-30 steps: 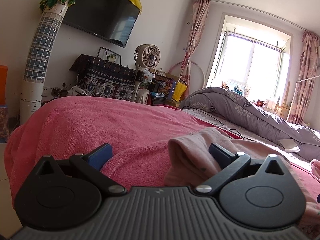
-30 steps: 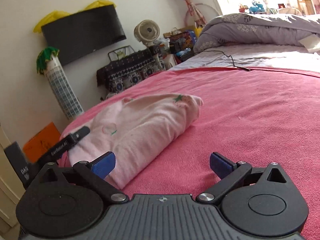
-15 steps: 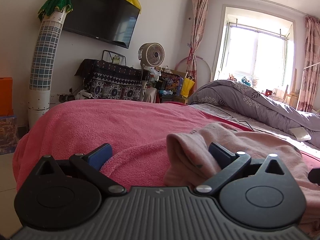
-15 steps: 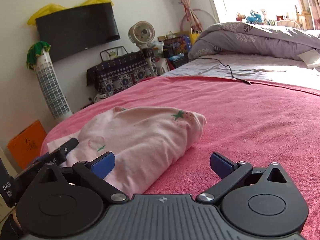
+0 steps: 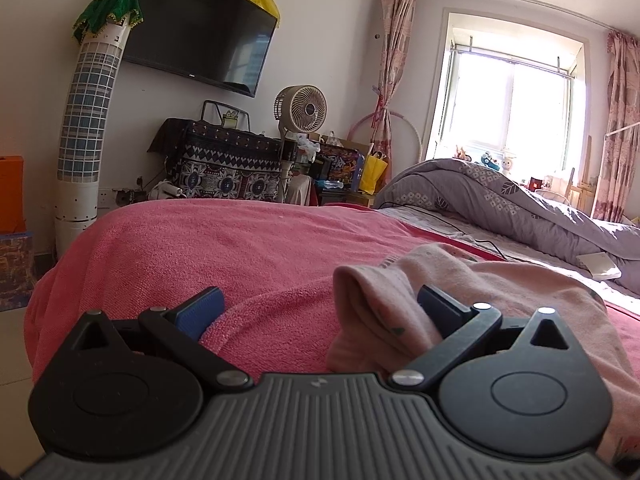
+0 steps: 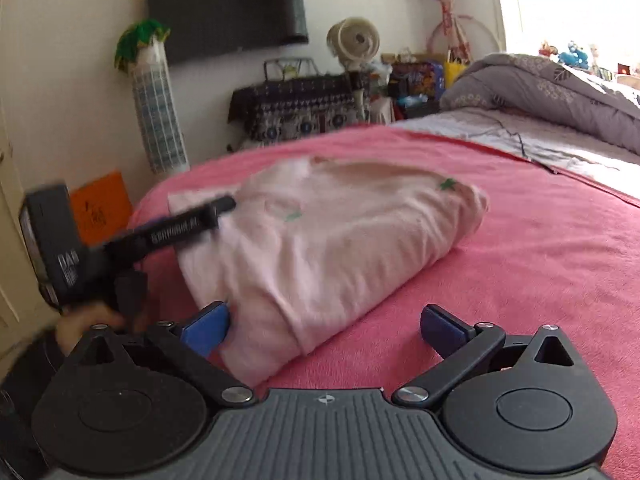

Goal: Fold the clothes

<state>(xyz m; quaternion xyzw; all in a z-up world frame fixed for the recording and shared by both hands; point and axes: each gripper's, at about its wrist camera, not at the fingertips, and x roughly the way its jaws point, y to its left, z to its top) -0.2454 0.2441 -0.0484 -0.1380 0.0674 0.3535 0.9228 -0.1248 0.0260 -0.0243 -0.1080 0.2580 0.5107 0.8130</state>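
Observation:
A pale pink garment (image 6: 340, 240) with small green prints lies folded into a bundle on the pink blanket (image 6: 540, 248). In the right wrist view my right gripper (image 6: 324, 326) is open, its left finger touching the bundle's near corner. The left gripper (image 6: 192, 224) shows there too, its black fingers lying against the bundle's left end, a hand (image 6: 92, 320) holding it. In the left wrist view my left gripper (image 5: 318, 306) is open; a fold of the pink garment (image 5: 384, 300) lies between its fingers, against the right one.
A grey quilt (image 5: 500, 208) is heaped on the far side of the bed. Beyond the bed's foot stand a tower fan (image 5: 86, 140), a round fan (image 5: 300, 108) and a patterned cabinet (image 5: 224, 168). A TV (image 5: 200, 36) hangs on the wall.
My right gripper has moved nearer the bundle, whose near corner now touches its left finger. The left gripper has tilted a little but stays open at the cloth's edge.

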